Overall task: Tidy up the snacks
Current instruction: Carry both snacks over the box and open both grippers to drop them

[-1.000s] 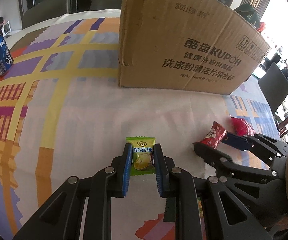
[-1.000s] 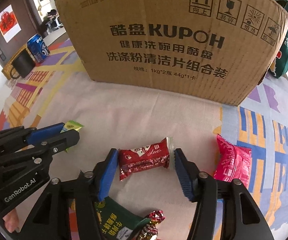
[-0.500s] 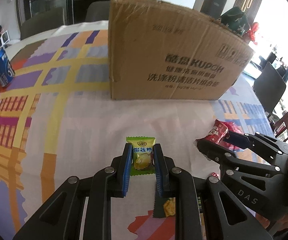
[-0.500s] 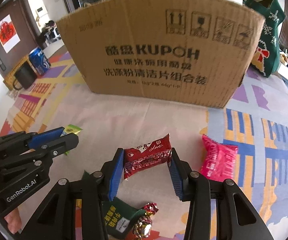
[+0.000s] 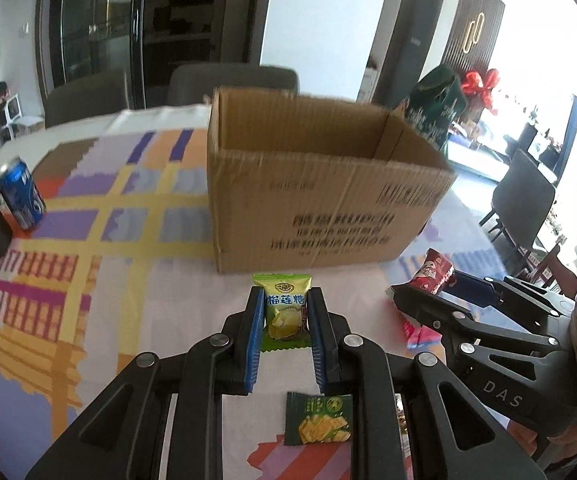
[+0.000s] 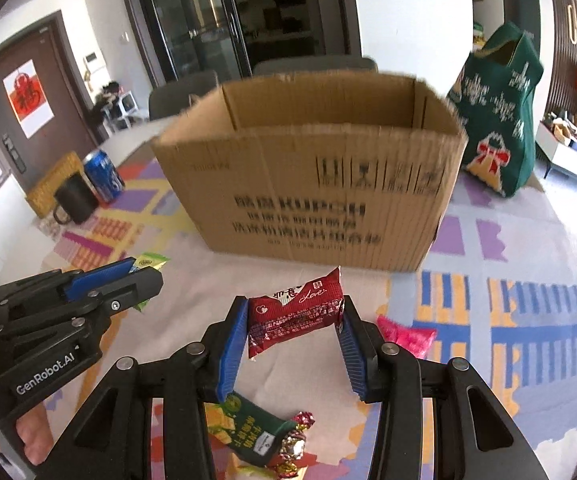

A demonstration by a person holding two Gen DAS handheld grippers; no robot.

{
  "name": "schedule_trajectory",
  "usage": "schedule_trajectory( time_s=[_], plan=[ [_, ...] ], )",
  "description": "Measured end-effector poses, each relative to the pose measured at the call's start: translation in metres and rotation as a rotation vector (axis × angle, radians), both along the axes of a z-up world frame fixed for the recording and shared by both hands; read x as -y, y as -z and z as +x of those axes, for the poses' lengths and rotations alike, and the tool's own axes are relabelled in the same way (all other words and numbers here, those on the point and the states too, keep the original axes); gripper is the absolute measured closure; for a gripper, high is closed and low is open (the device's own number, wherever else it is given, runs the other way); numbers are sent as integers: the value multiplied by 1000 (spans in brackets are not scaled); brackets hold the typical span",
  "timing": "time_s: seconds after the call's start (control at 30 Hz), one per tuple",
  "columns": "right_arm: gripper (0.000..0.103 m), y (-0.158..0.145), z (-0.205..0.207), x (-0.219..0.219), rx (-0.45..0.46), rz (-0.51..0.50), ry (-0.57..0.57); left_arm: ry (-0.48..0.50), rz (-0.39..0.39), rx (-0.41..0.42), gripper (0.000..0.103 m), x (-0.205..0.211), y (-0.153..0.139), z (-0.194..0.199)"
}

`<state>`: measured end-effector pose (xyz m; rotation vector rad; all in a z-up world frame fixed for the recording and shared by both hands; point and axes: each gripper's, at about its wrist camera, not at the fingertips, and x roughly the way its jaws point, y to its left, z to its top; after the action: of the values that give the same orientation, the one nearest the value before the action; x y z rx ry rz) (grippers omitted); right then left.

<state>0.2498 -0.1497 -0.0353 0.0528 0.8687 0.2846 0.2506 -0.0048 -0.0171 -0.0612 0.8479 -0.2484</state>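
Your left tool (image 5: 284, 322) is clenched on the green candy packet (image 5: 283, 309), its blue pads pressing both long edges, and the packet hangs clear of the surface (image 5: 160, 304) just in front of the cardboard box (image 5: 312, 204). Your right tool (image 6: 294, 330) is grasping the red snack packet (image 6: 294, 314) by its two ends — the packet sits tilted between the pads, its right end higher, also lifted off the surface and in front of the box's printed wall.

From the left camera, the right tool (image 5: 420, 286) shows to the right of the box's near corner with the red packet (image 5: 432, 271) sticking out of its tip. From the right camera, the left tool (image 6: 144, 270) sits to the left of the box front, with a sliver of the green packet (image 6: 150, 261) at its tip.

The box is open at the top and its inside walls are visible; the floor of it is hidden from both cameras.

Still on the surface, on the near side of the box: a dark green cracker packet (image 6: 248, 426) below your right tool, a foil-wrapped sweet (image 6: 298, 438) touching it, and a pink packet (image 6: 406, 338) to the right of that tool. Left of the box stand a blue can (image 6: 102, 176) and a black mug (image 6: 73, 198) — side by side. A green bag (image 6: 500, 120) stands to the box's right.
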Motion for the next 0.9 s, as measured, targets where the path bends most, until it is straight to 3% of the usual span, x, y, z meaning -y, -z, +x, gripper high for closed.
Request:
schedule_trajectory(
  time_s=[0.4,0.9],
  plan=[
    [58,-48,7,2,111,17,6,16,15,114,81,9,-48,12],
    [58,-84,49,10,169,21,23,23,44,173,81,15,-80,54]
  ],
)
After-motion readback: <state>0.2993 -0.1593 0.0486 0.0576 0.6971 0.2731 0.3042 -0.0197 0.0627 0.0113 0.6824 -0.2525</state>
